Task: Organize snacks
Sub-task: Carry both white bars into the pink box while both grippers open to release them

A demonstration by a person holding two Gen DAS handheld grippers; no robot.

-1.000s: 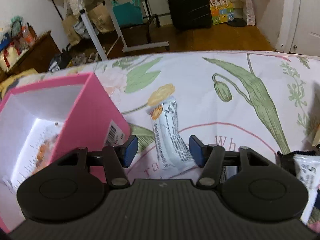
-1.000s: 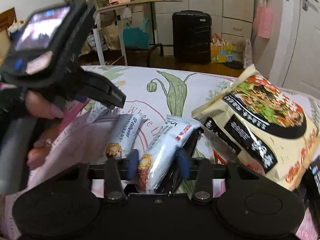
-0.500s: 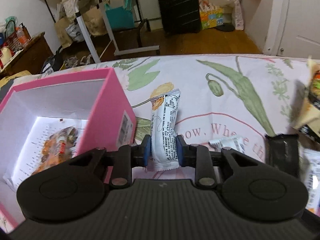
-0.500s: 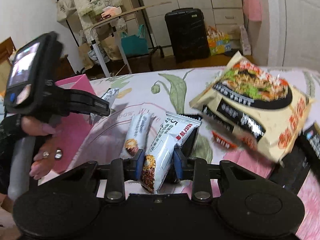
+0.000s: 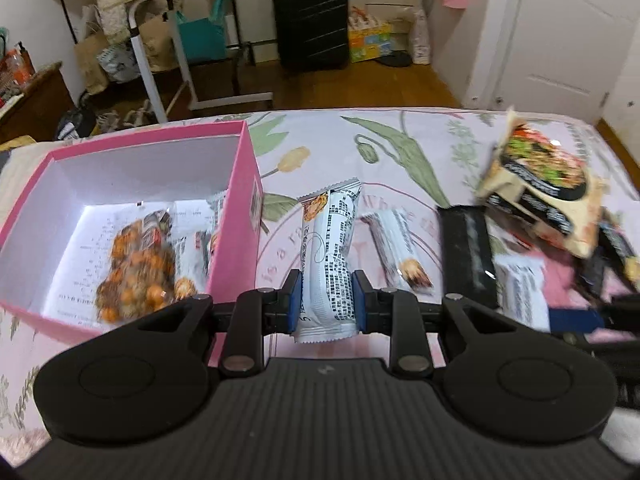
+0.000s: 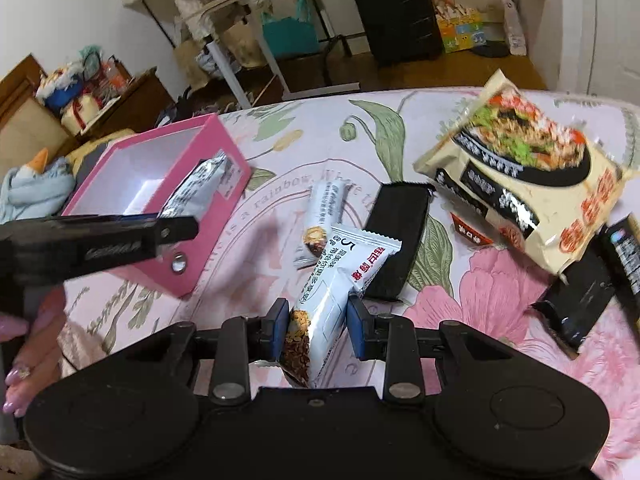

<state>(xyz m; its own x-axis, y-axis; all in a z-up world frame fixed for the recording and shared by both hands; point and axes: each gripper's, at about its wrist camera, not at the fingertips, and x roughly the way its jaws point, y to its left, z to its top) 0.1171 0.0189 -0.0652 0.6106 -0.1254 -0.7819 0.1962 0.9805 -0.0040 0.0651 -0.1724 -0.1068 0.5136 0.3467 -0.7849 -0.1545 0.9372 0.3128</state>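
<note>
Two grabbers, each w/ a snack bar, over the flowery bed.

Left gripper [image 5: 326,304] pinches a white crinkly bar wrapper w/ black print [image 5: 329,256], lifted just right of the open pink cardboard box [image 5: 240,216], which has orange snack bags inside. Right gripper [image 6: 316,328] pinches a white bar packet w/ red label [image 6: 344,276]. Farther back lie a small white bar [image 6: 322,216], a black packet [image 6: 396,236] & a big cream noodle bag [image 6: 532,184].

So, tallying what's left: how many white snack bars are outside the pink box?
3: one in the left gripper, one in the right gripper, a loose bar on the bedspread. Others may be hidden.
</note>
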